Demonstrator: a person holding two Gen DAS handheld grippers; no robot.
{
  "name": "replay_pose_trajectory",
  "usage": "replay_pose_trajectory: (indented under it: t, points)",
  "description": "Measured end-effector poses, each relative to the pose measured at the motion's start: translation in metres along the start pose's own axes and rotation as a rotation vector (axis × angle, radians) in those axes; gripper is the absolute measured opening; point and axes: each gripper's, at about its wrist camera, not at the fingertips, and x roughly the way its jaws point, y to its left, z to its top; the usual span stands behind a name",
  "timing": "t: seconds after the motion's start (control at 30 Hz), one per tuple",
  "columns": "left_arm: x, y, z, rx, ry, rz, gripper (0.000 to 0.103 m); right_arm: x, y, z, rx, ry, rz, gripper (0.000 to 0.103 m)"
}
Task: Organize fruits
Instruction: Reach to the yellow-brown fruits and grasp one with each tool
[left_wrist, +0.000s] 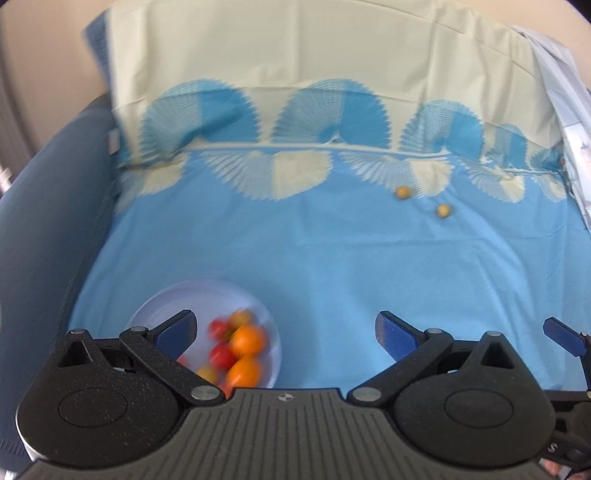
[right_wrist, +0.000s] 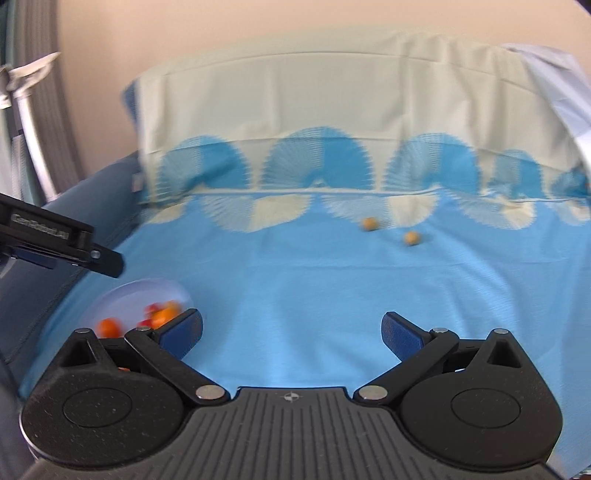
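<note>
A pale plate (left_wrist: 177, 299) lies on the blue sheet, holding oranges (left_wrist: 248, 341), red fruits (left_wrist: 221, 355) and a yellow one. It also shows in the right wrist view (right_wrist: 125, 295) at lower left. Two small yellow fruits (left_wrist: 402, 192) (left_wrist: 443, 210) lie far off on the sheet, also seen from the right wrist (right_wrist: 369, 223) (right_wrist: 412, 238). My left gripper (left_wrist: 286, 328) is open and empty, its left finger over the plate. My right gripper (right_wrist: 291, 328) is open and empty above the sheet, right of the plate.
A cream and blue patterned pillow (left_wrist: 314, 74) stands at the back. A dark blue padded edge (left_wrist: 44, 206) runs along the left. The left gripper's body (right_wrist: 55, 240) shows at the left of the right wrist view. The right gripper's fingertip (left_wrist: 561, 334) shows at the right of the left wrist view.
</note>
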Motion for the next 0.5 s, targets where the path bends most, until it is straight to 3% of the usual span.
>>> replay_pose_trajectory:
  t: [0.23,0.5]
  points:
    - [0.082,-0.077,0.068,0.095,-0.031,-0.064,0.103,0.066,-0.084,0.019,0.100,-0.029,-0.201,0.102]
    - [0.226,-0.140,0.133,0.125,0.041,-0.132,0.103,0.181,-0.153,0.038,0.090,-0.005,-0.249,0.102]
